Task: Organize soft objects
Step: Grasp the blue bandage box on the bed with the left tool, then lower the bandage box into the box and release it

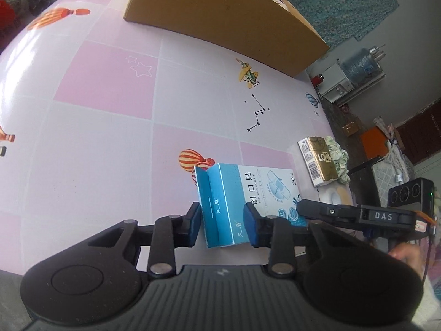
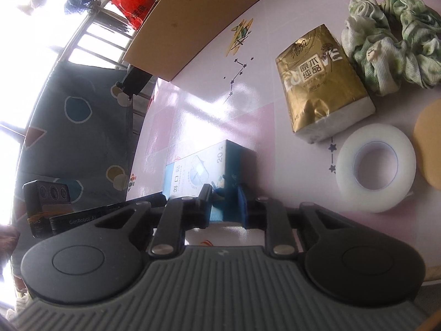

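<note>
A blue and white plaster box (image 1: 264, 190) lies on the pink checked tablecloth (image 1: 110, 88). My left gripper (image 1: 222, 226) is shut on its near end, with a blue pad against each side. The right gripper's finger (image 1: 317, 209) reaches in from the right at the box's other end. In the right wrist view, my right gripper (image 2: 224, 202) is shut on the end of the plaster box (image 2: 198, 168). A gold tissue pack (image 2: 322, 82), a green and white scrunchie (image 2: 391, 41), a white tape roll (image 2: 376, 168) and a yellow round pad (image 2: 430, 149) lie to the right.
A large cardboard box (image 1: 220, 13) stands at the far side of the table, with something white inside. The tissue pack (image 1: 319, 162) and scrunchie (image 1: 339, 157) sit near the table's right edge. Beyond that edge are the floor and household clutter.
</note>
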The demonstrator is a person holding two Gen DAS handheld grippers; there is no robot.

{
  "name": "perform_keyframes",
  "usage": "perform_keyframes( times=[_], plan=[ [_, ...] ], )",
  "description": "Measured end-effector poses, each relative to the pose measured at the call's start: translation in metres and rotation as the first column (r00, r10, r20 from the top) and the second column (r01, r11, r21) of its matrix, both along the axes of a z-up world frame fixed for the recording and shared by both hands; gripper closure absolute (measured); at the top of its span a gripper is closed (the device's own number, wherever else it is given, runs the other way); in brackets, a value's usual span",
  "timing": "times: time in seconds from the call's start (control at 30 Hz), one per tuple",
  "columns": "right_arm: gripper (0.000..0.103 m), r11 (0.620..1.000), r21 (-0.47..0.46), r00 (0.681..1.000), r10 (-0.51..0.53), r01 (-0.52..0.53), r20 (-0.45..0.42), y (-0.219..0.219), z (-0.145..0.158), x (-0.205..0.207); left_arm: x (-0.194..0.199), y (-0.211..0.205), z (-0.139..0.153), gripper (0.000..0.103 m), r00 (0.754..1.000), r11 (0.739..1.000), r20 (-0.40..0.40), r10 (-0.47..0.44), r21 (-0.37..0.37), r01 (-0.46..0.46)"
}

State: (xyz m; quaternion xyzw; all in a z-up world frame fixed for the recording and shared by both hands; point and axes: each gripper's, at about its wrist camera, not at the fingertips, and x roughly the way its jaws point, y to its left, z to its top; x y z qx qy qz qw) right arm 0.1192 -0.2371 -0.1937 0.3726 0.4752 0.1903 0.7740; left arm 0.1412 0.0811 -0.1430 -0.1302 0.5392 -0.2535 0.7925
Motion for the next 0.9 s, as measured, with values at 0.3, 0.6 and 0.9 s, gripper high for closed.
perform_keyframes(
  times=[0.3,0.6,0.9],
  plan=[
    [0.085,1.0,-0.021,0.999,-0.019,0.02,0.041,0.005,0.008,-0.002,0.001,0.008,-0.007,0.078,0.996,0.993,-0.059,0.061,-0.1,-0.067],
    [0.09,0.999,-0.027,0.978,-0.017,0.023,0.206,-0.002,0.074,0.017,0.01,0.004,0.05,0.078,0.996,0.994,0.044,0.072,-0.091,-0.068],
    [0.09,0.989,-0.15,0.92,0.064,-0.006,0.387,0.008,0.168,0.176,0.128,-0.006,0.161,0.071,0.954,0.999,0.298,0.028,0.018,-0.035]
  ],
)
